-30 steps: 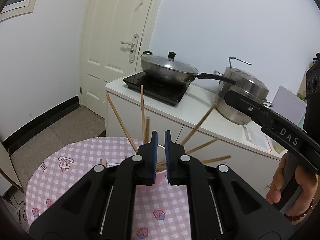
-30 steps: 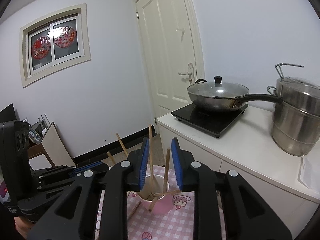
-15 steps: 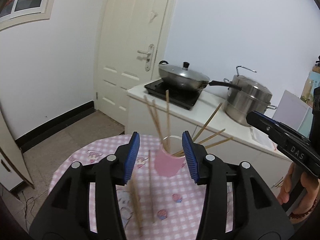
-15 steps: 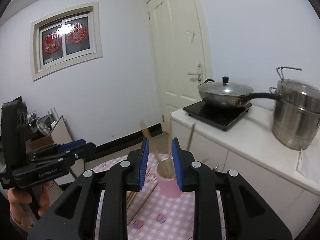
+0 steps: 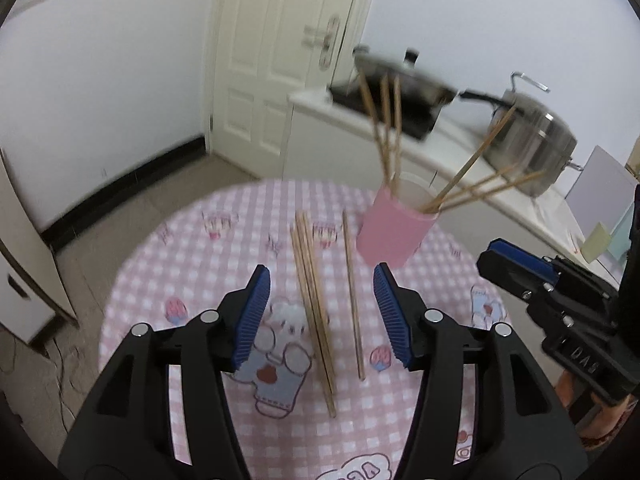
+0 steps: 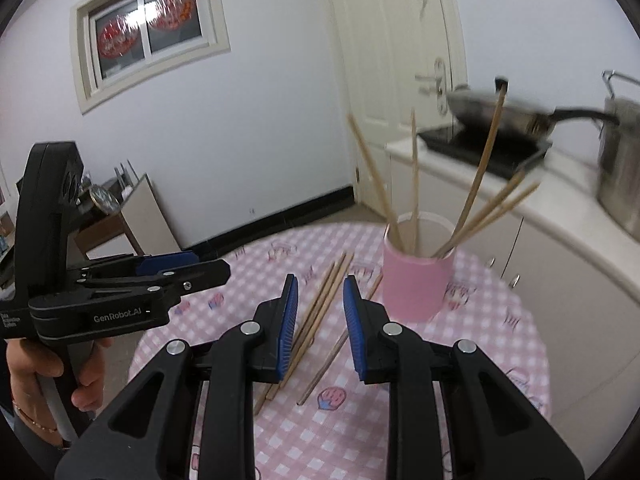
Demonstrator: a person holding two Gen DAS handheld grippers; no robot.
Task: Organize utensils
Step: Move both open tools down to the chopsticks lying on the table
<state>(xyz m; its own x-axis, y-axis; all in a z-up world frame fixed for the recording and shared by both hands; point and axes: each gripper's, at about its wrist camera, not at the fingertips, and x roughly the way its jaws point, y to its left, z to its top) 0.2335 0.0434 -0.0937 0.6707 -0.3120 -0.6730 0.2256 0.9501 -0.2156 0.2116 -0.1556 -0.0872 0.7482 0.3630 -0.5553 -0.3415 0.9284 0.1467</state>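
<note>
Left tool (image 5: 322, 316), jaws just opened wide and empty, above loose chopsticks (image 5: 314, 300) lying on the tabletop (image 5: 160, 264); right tool (image 6: 320, 322) narrowly open, empty; pink cup (image 5: 390, 230) ahead holds several chopsticks; judged partly done, the loose ones remain.

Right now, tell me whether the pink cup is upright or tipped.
Upright. The pink cup stands on its base on the checked tablecloth, mouth up, with chopsticks leaning out of it.
</note>
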